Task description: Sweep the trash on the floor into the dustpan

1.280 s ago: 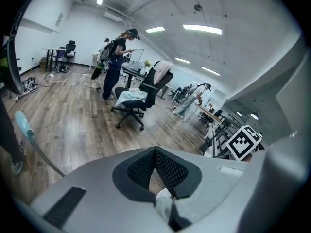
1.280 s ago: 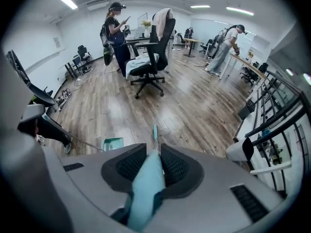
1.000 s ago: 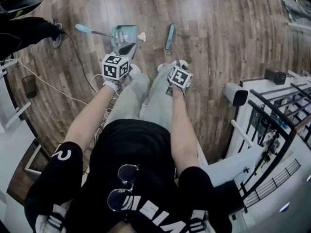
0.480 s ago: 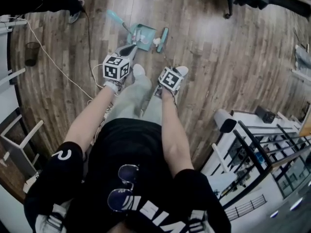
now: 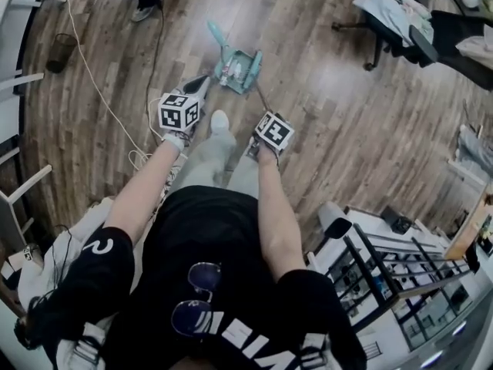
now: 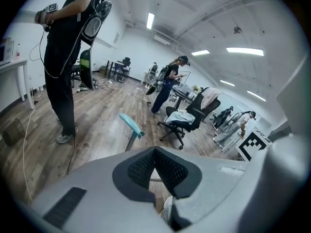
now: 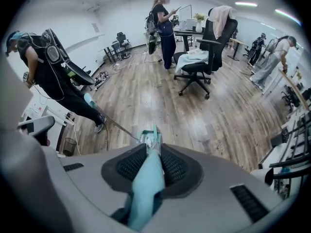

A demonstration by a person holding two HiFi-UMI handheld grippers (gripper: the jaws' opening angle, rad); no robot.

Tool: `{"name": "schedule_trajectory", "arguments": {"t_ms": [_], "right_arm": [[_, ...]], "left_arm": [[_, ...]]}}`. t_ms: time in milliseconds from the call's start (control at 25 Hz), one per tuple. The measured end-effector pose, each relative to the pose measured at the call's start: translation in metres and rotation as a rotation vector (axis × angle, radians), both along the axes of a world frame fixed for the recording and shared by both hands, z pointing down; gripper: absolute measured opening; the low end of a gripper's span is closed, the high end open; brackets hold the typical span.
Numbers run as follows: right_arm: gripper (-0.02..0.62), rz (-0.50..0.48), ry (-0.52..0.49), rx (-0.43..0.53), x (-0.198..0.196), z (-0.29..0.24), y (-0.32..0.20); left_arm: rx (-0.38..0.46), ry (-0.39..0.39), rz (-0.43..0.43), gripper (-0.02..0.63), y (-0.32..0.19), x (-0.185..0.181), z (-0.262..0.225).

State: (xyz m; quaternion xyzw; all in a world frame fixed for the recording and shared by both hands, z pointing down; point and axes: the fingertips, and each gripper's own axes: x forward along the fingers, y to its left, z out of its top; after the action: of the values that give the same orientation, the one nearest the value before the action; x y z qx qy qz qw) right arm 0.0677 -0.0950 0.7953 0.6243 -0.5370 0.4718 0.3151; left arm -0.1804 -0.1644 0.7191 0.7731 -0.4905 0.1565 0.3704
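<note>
Head view: the right gripper [image 5: 266,118] works the broom [image 5: 255,62], whose head is tight against the dustpan [image 5: 240,69] on the floor ahead. The white trash [image 5: 227,73] looks to be inside, so I'd call this the last push, with a cable [image 5: 92,75] lying off to the left. Left gripper view: the left gripper [image 6: 155,152] has its jaws closed together on nothing, and the pan's handle [image 6: 131,126] stands free ahead, probably the next thing to grab. Right gripper view: jaws clamped on the teal broom shaft, with a chair [image 7: 197,67] and people well beyond and nothing blocking.

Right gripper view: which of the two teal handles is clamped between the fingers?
The broom handle, running forward from the right gripper toward the dustpan. The dustpan's own teal handle stands ungripped, far left.
</note>
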Motion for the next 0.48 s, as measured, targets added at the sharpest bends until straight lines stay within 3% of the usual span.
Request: {"name": "schedule_trajectory", "arguments": {"t_ms": [480], "right_arm": [[0.086,-0.009,-0.088,0.080,0.025,-0.083,0.018]], "left_arm": [[0.114,0.015,0.050,-0.002,0.000,0.017,-0.074]]}}
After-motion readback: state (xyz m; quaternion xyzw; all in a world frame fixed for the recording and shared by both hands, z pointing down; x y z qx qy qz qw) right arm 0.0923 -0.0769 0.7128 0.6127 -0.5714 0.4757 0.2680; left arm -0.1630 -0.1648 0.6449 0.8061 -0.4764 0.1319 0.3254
